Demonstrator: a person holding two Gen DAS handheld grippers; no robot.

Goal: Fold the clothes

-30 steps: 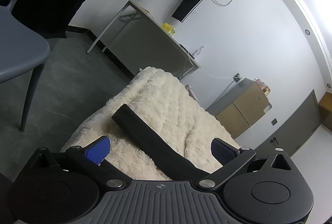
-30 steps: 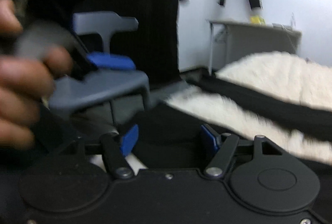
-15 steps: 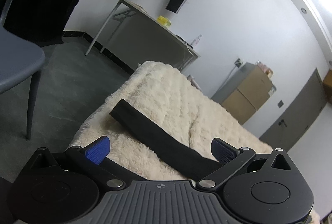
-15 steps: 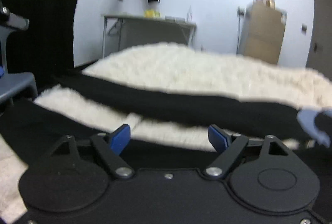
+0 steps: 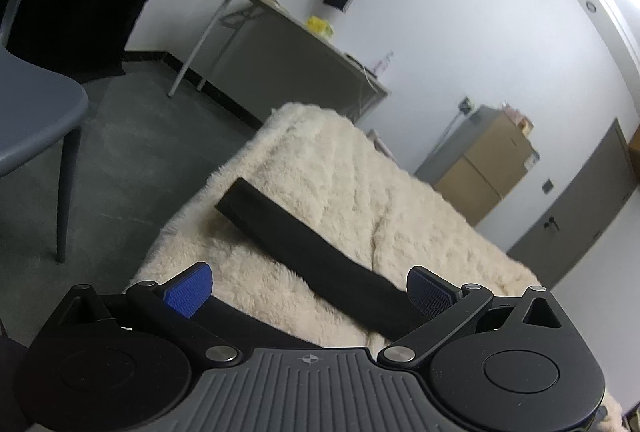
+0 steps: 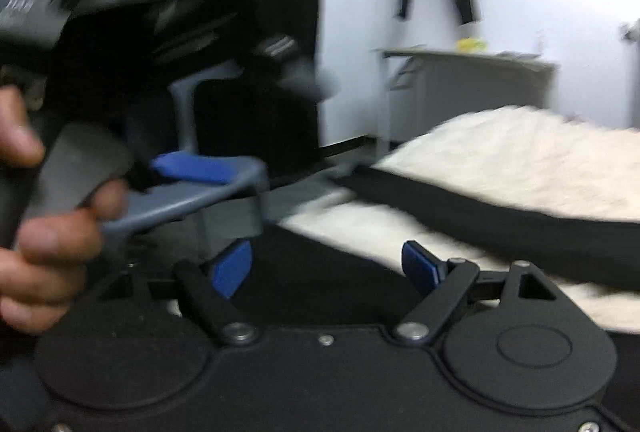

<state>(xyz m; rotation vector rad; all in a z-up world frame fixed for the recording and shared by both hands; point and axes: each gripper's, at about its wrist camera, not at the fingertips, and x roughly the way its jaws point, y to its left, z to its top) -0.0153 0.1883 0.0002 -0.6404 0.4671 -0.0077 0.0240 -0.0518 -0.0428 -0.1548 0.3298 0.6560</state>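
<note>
Here, a cream fleece blanket (image 5: 340, 192) carries the black garment (image 5: 312, 256), its long strip running from ten o'clock toward four. A grey chair (image 5: 36, 104) stands at nine. The left gripper (image 5: 308, 290) and right gripper (image 6: 326, 266) both gape, pads touching nothing.

Right view blurs the hand (image 6: 48, 232); black garment (image 5: 316, 256) runs off behind the hand-held gripper (image 5: 308, 290)

garment (image 5: 320, 256) on blanket (image 5: 340, 168), chair (image 5: 36, 112) left, desk (image 5: 296, 52) behind
</note>
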